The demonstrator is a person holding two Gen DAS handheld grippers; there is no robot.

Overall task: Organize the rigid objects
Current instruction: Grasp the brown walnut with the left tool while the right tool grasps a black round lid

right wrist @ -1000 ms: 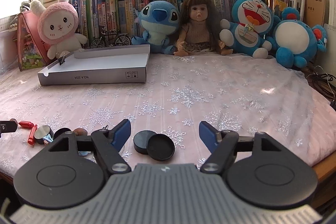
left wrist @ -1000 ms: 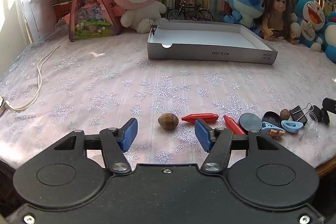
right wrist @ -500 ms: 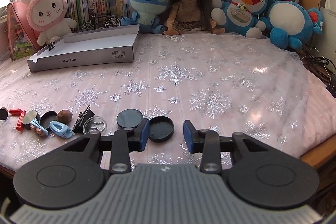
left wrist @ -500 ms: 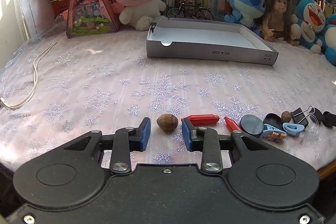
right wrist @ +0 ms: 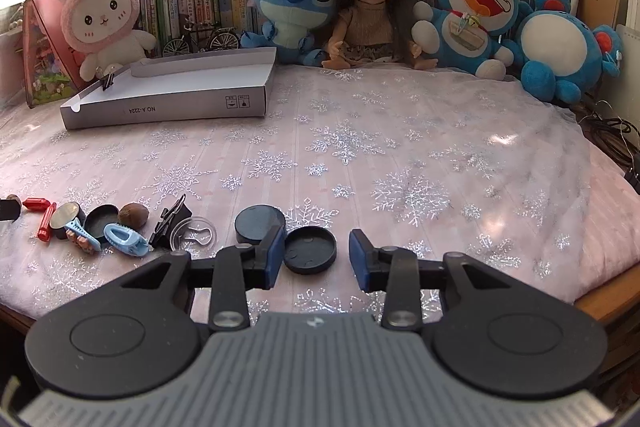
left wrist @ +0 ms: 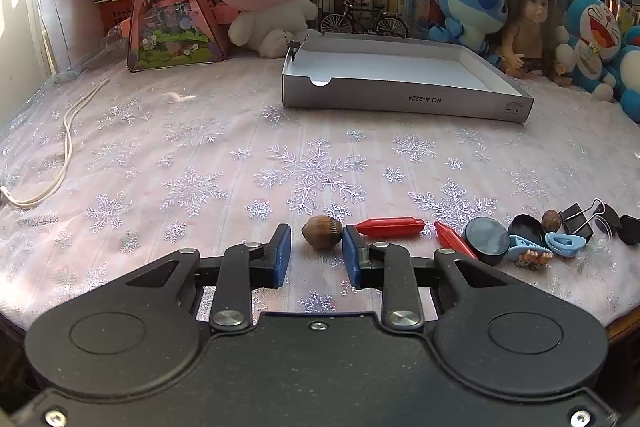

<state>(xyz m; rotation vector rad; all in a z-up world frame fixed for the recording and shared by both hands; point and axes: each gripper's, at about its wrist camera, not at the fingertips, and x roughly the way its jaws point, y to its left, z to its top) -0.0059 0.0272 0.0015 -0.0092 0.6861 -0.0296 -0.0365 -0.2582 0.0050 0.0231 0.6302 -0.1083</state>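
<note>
1. The left gripper (left wrist: 316, 254) sits low on the cloth with its blue pads parted a little, and the brown nut (left wrist: 322, 231) lies just ahead of the gap, nearly touching the right-hand pad; nothing is held yet.
2. The right gripper (right wrist: 316, 257) is open about as far, with the upturned black lid (right wrist: 309, 249) lying between its tips, one pad right against it, not clamped.
3. The grey cardboard tray (left wrist: 404, 101) at the back looks bare inside, apart from a binder clip on its corner, so I'd say no sorting has been done.
4. Everything else waits in a row along the near edge: red pieces (left wrist: 390, 227), a round black puck (right wrist: 259, 223), a blue hair clip (right wrist: 125, 239), a black binder clip (right wrist: 173, 220), a second nut (right wrist: 133, 215).
5. My guess is both hands are about to pick up their first items.
</note>
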